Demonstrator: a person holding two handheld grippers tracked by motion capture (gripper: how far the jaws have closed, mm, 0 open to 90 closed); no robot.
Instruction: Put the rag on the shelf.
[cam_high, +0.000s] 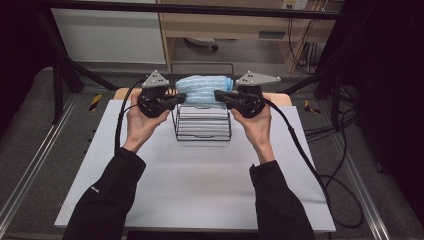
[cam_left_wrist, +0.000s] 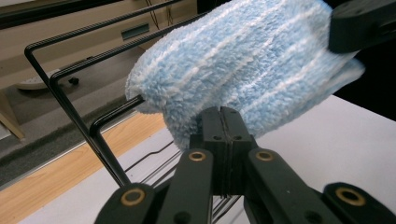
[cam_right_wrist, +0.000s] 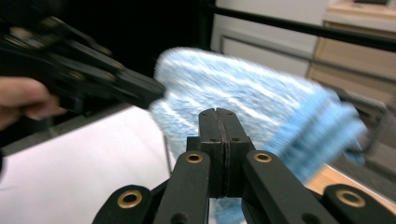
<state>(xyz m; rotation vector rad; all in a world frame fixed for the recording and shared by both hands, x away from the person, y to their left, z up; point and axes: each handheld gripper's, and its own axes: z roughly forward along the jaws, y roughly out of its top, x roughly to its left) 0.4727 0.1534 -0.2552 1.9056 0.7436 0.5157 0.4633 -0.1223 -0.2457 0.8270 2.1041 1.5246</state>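
the left gripper (cam_high: 176, 98) and right gripper (cam_high: 218, 94) each have their jaws pressed together on an end of the rolled blue towel (cam_high: 204, 89), which is held above the black wire rack (cam_high: 202, 131); the step in hand is judged to be lowering the towel into that rack, calling for both ends to descend level before release. the rack stands on a white board (cam_high: 200, 185) at its far middle. beyond the rack lie a wooden strip (cam_left_wrist: 56, 175), a grey floor and a light wood cabinet (cam_high: 225, 22).
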